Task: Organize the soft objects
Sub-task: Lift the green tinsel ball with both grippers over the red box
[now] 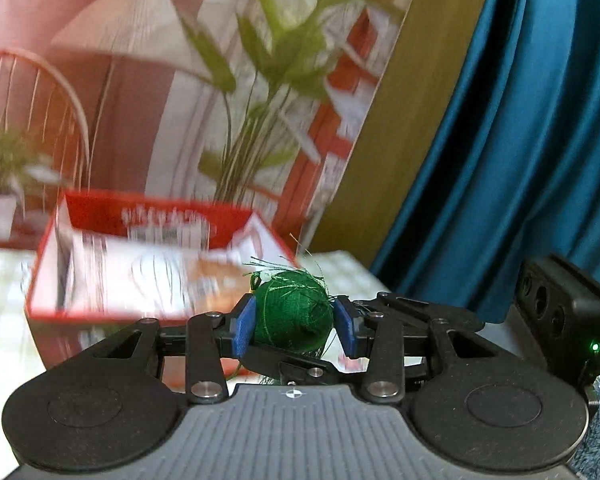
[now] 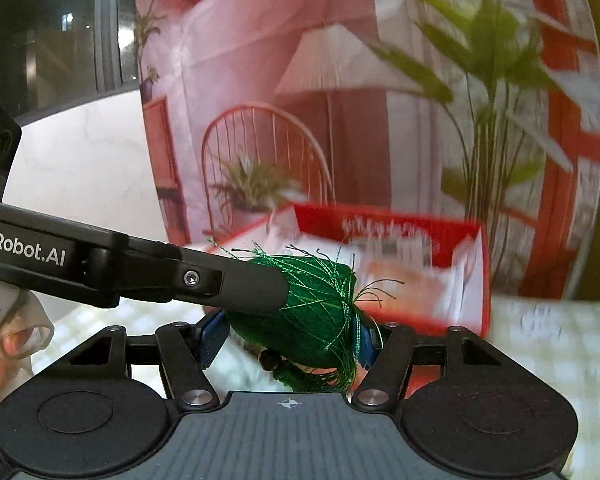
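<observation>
A green thread-wrapped soft ball with a tassel (image 1: pixel 294 310) sits between the blue pads of my left gripper (image 1: pixel 296 322), which is shut on it. In the right wrist view the same green ball (image 2: pixel 312 320) lies between the blue pads of my right gripper (image 2: pixel 290 338), which is also shut on it, its tassel hanging below. The left gripper's black finger (image 2: pixel 236 284) reaches in from the left and presses on the ball. Both grippers hold the ball in the air in front of a red box (image 1: pixel 152 256).
The open red box (image 2: pixel 412 264) holds white packets and stands on a pale checked cloth (image 2: pixel 552 344). Behind it is a printed backdrop of plants and a chair (image 2: pixel 340 100). A blue curtain (image 1: pixel 520 140) hangs at the right. A gloved hand (image 2: pixel 8 344) shows at the left.
</observation>
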`<state>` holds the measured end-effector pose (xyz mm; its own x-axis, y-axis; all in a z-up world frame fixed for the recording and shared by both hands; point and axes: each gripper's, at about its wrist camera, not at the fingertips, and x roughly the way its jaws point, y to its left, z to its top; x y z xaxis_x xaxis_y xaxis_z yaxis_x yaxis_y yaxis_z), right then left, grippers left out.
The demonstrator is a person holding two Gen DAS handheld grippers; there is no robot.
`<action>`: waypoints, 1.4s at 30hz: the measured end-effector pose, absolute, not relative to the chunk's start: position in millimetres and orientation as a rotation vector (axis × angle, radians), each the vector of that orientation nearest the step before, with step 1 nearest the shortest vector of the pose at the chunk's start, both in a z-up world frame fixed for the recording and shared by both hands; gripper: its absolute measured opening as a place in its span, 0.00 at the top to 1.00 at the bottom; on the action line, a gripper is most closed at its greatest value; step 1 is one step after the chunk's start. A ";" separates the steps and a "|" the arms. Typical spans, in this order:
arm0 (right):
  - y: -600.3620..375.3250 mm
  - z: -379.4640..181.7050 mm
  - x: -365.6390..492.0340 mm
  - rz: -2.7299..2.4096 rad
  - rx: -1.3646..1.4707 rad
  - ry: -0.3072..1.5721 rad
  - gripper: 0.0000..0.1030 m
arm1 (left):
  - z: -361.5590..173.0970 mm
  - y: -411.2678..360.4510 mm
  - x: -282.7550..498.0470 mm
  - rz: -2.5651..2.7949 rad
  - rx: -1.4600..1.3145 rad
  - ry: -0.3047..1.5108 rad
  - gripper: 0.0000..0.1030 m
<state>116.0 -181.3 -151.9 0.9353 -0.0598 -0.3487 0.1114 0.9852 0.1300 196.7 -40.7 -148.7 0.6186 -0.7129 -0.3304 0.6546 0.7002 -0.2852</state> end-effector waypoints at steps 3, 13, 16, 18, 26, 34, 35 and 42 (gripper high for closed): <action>-184.3 -126.2 128.9 -0.093 0.113 0.339 0.43 | -129.9 -37.4 205.5 -0.784 -0.151 0.403 0.57; -199.2 -53.8 181.8 -0.094 0.002 0.255 0.43 | -75.7 -27.0 249.8 -0.752 -0.187 0.310 0.57; -202.6 -44.0 200.4 -0.095 -0.018 0.246 0.43 | -72.5 -21.8 262.1 -0.740 -0.208 0.311 0.57; -204.0 -44.2 211.8 -0.095 -0.035 0.250 0.43 | -76.5 -18.7 270.1 -0.728 -0.208 0.321 0.57; -212.4 -91.9 254.4 -0.069 -0.023 0.302 0.43 | -123.5 -19.8 307.5 -0.688 -0.197 0.454 0.57; -222.5 -135.1 292.6 -0.045 -0.008 0.421 0.43 | -153.4 -18.2 342.2 -0.649 -0.214 0.549 0.57; -224.6 -137.8 297.6 -0.043 -0.001 0.439 0.43 | -155.8 -18.5 345.3 -0.645 -0.218 0.554 0.57; -237.9 -151.6 322.4 -0.117 0.027 0.513 0.41 | -159.4 -15.7 355.3 -0.571 -0.205 0.543 0.54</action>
